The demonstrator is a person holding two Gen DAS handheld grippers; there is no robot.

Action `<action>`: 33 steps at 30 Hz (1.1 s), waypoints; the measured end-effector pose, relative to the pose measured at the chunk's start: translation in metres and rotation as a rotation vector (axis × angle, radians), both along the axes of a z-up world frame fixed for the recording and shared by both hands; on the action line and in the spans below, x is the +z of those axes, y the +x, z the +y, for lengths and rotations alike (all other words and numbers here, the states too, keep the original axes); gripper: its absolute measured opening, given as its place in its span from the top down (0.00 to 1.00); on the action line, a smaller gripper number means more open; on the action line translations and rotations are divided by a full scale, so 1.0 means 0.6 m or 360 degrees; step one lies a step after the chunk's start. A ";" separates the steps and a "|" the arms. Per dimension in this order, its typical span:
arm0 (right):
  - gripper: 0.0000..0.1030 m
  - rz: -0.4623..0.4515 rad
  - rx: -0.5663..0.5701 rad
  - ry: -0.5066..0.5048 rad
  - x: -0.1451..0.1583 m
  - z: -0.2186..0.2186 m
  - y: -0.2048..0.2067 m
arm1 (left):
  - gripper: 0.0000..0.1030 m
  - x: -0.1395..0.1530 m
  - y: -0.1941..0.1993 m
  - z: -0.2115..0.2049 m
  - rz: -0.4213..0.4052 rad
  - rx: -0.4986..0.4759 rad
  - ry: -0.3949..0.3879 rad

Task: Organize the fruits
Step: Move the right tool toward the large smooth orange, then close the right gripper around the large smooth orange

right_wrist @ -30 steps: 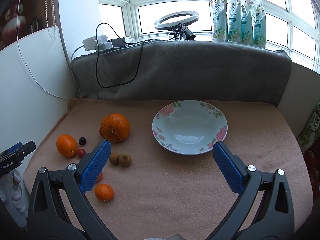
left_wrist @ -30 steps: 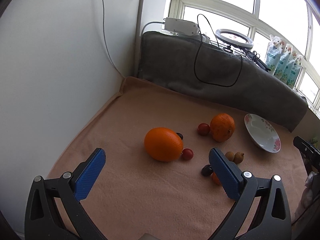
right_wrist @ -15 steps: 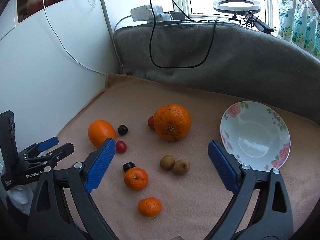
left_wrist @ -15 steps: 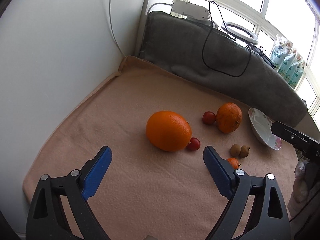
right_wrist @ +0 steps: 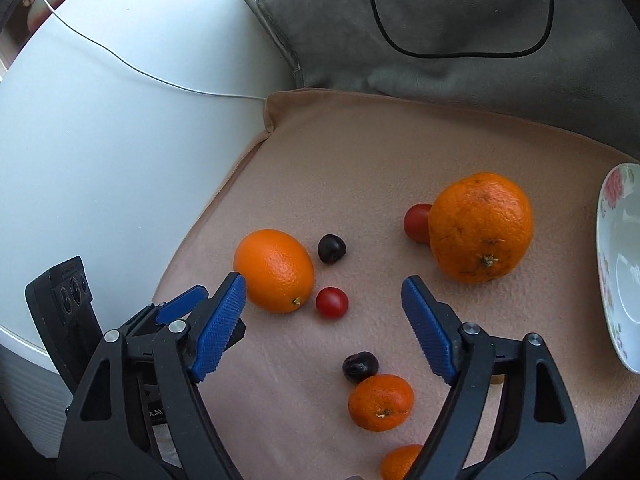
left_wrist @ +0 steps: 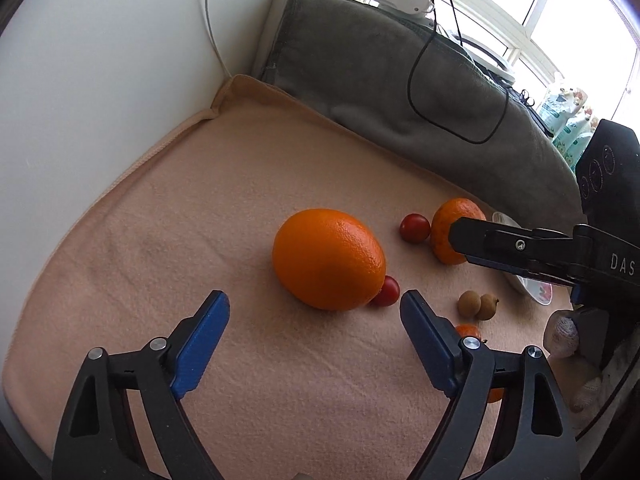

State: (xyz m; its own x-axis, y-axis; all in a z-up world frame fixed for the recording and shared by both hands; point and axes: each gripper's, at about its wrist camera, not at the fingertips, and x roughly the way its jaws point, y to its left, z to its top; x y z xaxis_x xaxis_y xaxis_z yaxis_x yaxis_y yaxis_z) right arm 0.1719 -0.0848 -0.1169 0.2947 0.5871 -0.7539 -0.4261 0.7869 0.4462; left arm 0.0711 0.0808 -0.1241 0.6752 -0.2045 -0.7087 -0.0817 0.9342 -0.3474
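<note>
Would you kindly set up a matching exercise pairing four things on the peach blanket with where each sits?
Things:
1. smooth oval orange
2. large bumpy round orange
3. white floral china plate
4. dark cherry

Places:
A. at the right edge of the right wrist view
B. touching a small mandarin
C. hiding part of a red tomato
D. just ahead of the left gripper

Pairs: 1-D, 2-C, 3-A, 4-B

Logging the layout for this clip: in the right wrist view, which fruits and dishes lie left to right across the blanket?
Smooth orange → dark cherry → cherry tomato → tomato behind the big orange → bumpy large orange → floral plate.
</note>
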 end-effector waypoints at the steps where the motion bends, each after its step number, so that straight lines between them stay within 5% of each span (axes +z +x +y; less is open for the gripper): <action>1: 0.21 0.0029 0.0007 0.0013 -0.005 0.005 0.006 | 0.16 -0.002 0.003 0.000 0.0005 -0.0014 -0.0020; 7: 0.31 0.0169 0.0071 0.0049 -0.032 0.033 0.032 | 0.19 -0.011 0.016 0.002 0.0021 -0.0052 -0.0116; 33: 0.40 0.0190 0.0210 0.0026 -0.052 0.098 0.040 | 0.26 -0.041 0.051 0.002 0.0062 -0.0116 -0.0172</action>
State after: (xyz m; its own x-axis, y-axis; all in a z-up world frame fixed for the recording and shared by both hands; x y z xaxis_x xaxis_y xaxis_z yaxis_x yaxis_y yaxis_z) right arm 0.1958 -0.0262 -0.1483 0.1230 0.6271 -0.7692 -0.4685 0.7199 0.5121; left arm 0.1014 0.0817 -0.1485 0.6282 -0.3285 -0.7054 -0.0303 0.8955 -0.4440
